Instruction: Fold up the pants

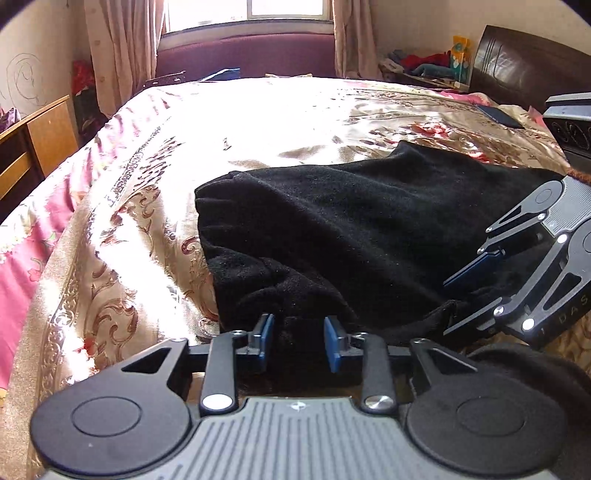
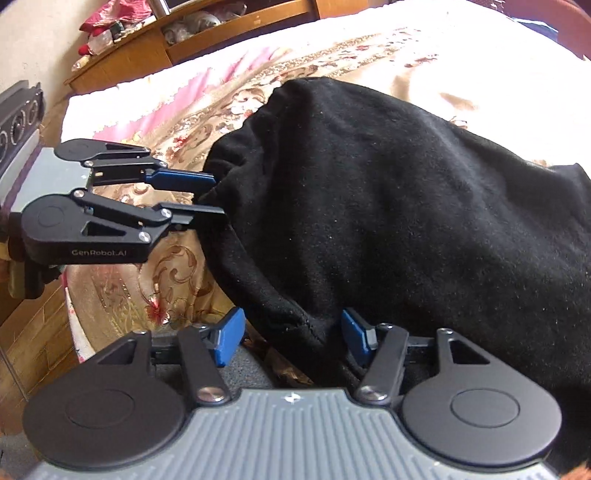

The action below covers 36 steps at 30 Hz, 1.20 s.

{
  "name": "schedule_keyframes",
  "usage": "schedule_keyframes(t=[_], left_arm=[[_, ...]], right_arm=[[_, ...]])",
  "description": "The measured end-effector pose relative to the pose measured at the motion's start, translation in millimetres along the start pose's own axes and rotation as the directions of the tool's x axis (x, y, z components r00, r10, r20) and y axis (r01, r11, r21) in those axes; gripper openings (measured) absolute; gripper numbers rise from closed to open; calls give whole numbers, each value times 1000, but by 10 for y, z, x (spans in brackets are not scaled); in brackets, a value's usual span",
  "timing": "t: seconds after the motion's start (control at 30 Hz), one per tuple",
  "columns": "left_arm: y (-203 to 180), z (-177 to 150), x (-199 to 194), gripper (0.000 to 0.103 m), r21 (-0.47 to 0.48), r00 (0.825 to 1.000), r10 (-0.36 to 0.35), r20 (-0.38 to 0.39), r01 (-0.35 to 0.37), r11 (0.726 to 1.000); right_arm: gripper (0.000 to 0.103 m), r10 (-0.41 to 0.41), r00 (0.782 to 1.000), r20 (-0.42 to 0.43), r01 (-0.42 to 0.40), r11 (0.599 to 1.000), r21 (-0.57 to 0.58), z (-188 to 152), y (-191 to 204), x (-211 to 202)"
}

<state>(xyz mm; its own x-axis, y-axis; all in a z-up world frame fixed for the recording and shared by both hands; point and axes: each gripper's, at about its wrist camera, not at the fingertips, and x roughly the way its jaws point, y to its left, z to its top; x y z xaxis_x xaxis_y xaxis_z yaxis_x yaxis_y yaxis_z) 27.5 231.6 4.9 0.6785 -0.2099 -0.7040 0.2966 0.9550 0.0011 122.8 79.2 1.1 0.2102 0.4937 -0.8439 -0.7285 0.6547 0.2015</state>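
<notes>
Black fleece pants [image 1: 354, 221] lie bunched on a floral satin bedspread [image 1: 147, 206]; they also fill the right wrist view [image 2: 388, 206]. My left gripper [image 1: 299, 341] is open, its blue pads on either side of the near hem of the pants, with cloth between them. It also shows at the left of the right wrist view [image 2: 218, 197], fingers apart at the cloth edge. My right gripper [image 2: 293, 334] is open around a fold of the near edge. In the left wrist view it [image 1: 448, 306] comes in from the right at the pants' edge.
The bed's edge with pink sheet [image 1: 22, 266] runs along the left. A wooden cabinet [image 1: 33, 147] stands left of the bed, a dark headboard [image 1: 524, 66] at the far right, a window with curtains [image 1: 243, 14] behind. A dark flat object [image 1: 498, 115] lies on the bed.
</notes>
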Motion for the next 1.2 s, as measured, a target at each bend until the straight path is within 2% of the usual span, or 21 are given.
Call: schedule_keyframes(t=[0.03, 0.07, 0.17, 0.3, 0.37, 0.43, 0.5, 0.53, 0.57, 0.63, 0.67, 0.73, 0.83, 0.9, 1.0, 1.07, 1.1, 1.13, 1.2], left_arm=[[22, -7, -28, 31, -4, 1000, 1, 1, -1, 1000], [45, -21, -62, 28, -14, 1000, -4, 1, 5, 1000], [77, -86, -162, 28, -31, 1000, 1, 15, -1, 1000], [126, -108, -274, 33, -70, 998, 27, 63, -23, 997], [166, -92, -262, 54, -76, 996, 54, 75, -48, 996], [190, -63, -162, 61, -70, 996, 56, 66, -52, 996], [182, -37, -69, 61, -70, 998, 31, 60, -27, 997], [160, -23, -26, 60, -67, 998, 34, 55, -31, 997], [143, -18, 3, 57, -61, 998, 44, 46, -41, 997], [122, -38, 0, 51, -42, 998, 49, 44, -47, 998], [117, -54, -17, 46, -35, 998, 49, 37, -47, 998], [110, -96, -69, 44, -21, 998, 54, 25, -53, 998], [100, -137, -78, 44, -7, 998, 60, -5, -60, 998], [74, -124, -77, 46, -2, 997, 73, -2, -73, 997], [60, -47, -153, 50, -22, 994, 104, 19, -104, 994], [17, 31, -258, 50, -10, 986, 159, 48, -159, 987], [-22, 74, -300, 50, 6, 981, 184, 61, -184, 983], [-77, 121, -331, 50, 28, 976, 202, 77, -204, 979], [-246, 238, -347, 50, 84, 975, 199, 101, -207, 975]], right_arm=[[31, -20, 1000, -6, 20, 1000, 9, 0, 5, 7], [24, -22, 1000, -10, 23, 1000, 17, -4, 4, -1], [22, -9, 1000, -5, 9, 998, 55, -43, -8, -38], [22, -22, 1000, 1, 22, 1000, 22, -40, 61, -96], [23, -30, 1000, 5, 30, 1000, -6, -31, 106, -124], [26, -32, 999, 12, 33, 999, -28, -6, 156, -117], [41, -9, 1000, -3, 9, 999, -31, 46, 176, -52], [53, -2, 1000, -5, 2, 1000, -30, 59, 184, -27], [58, 7, 1000, -12, -7, 999, -40, 78, 195, 18], [53, -25, 1000, -14, 24, 998, -66, 81, 231, 91], [38, -34, 999, -21, 32, 998, -54, 77, 230, 113], [21, -18, 999, -29, 18, 1000, 1, 77, 186, 105], [20, 46, 999, -29, -44, 996, 73, 16, 115, 89], [20, 43, 999, -16, -42, 996, 80, -22, 102, 105], [21, 67, 997, 49, -75, 982, 172, -51, -24, -3], [27, 59, 990, 127, -88, 968, 235, -116, -164, -209], [31, 47, 985, 168, -93, 957, 276, -190, -266, -340], [39, 31, 980, 198, -93, 944, 315, -266, -367, -449], [42, -56, 963, 263, -68, 896, 440, -577, -702, -766]])
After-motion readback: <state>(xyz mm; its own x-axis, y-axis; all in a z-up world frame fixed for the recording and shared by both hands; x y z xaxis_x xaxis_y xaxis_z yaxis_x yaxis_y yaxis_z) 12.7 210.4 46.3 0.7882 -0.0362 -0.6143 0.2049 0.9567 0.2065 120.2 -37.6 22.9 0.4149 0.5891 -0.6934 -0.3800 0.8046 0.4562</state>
